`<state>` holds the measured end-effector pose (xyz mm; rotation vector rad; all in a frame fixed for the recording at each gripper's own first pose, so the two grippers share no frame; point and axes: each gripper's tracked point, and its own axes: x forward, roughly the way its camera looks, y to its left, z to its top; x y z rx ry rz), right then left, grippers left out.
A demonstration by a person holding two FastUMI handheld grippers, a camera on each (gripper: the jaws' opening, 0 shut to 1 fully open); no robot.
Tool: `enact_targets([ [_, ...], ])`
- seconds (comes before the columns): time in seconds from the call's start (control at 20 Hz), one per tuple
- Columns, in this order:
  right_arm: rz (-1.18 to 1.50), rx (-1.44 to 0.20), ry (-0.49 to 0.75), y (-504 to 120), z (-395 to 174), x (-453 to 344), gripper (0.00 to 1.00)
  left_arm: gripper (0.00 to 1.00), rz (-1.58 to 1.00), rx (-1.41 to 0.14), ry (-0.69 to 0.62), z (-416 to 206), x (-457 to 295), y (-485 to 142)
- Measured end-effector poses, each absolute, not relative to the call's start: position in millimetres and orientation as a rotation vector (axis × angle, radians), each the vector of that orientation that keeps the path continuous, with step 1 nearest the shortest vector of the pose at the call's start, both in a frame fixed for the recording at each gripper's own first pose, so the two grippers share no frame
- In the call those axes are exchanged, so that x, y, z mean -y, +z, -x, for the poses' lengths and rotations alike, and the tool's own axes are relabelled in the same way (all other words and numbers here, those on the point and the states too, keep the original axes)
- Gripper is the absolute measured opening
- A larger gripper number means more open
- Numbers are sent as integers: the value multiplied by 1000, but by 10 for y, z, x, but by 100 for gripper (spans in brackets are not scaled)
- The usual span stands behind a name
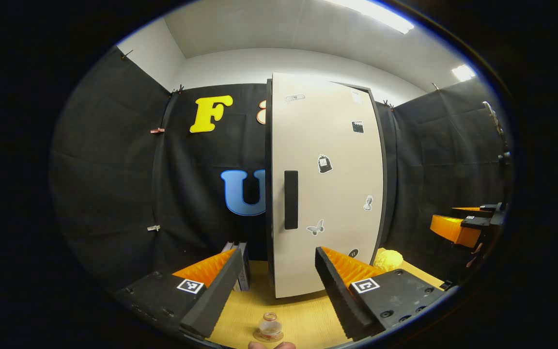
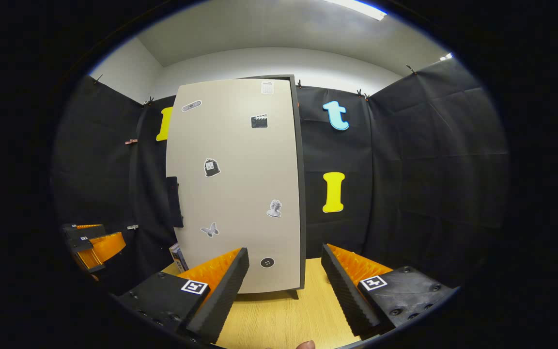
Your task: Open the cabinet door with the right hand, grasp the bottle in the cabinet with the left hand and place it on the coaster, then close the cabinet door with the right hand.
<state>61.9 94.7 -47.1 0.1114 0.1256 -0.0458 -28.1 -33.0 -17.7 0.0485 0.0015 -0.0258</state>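
Small clear glass bottle (image 1: 270, 325), upright, short-necked, standing on a round coaster (image 1: 261, 336) at the very near edge of the pale wooden surface (image 1: 303, 310). Seen in the left gripper view low between the left gripper (image 1: 278, 251) fingers, nearer than their tips, jaws spread wide with nothing between them. Bottle apparently already delivered, so the door as the remaining concern.

Beyond the bottle, tall beige cabinet door (image 1: 327, 194) dotted with small stickers, long axis vertical, looking shut or nearly so; exact gap hard to judge. Dark vertical handle (image 1: 291, 198) on its left edge at mid height.

Right gripper (image 2: 285, 248) facing the same door, jaws likewise spread and empty, handle up and to the left of them, well apart. Left gripper judged the closer one to the handle side.

Yellow soft object (image 1: 388, 259) at the door's right foot, upright books (image 1: 243, 264) at its left. Black cloth walls around, white ceiling with strip lights.
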Motion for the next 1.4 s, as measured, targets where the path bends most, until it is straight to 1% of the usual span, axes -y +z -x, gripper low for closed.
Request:
enact_targets([
  [0.05, -109, -129, -49, -483, -632, -927, 98, 92, -50, -1, -26, 280, 334, -171],
  [0.1, -107, -133, -51, -488, -630, -932, 98, 94, -51, 0, -25, 283, 332, -175],
  [0.2, -101, -134, -54, -492, -624, -927, 98, 95, -51, -1, -23, 275, 328, -182],
  [0.75, -91, -123, -27, -488, -625, -931, 98, 95, -54, -4, -24, 264, 325, -174],
  [1.4, -87, -121, -26, -493, -638, -951, 98, 95, -62, -5, -36, 242, 343, -168],
])
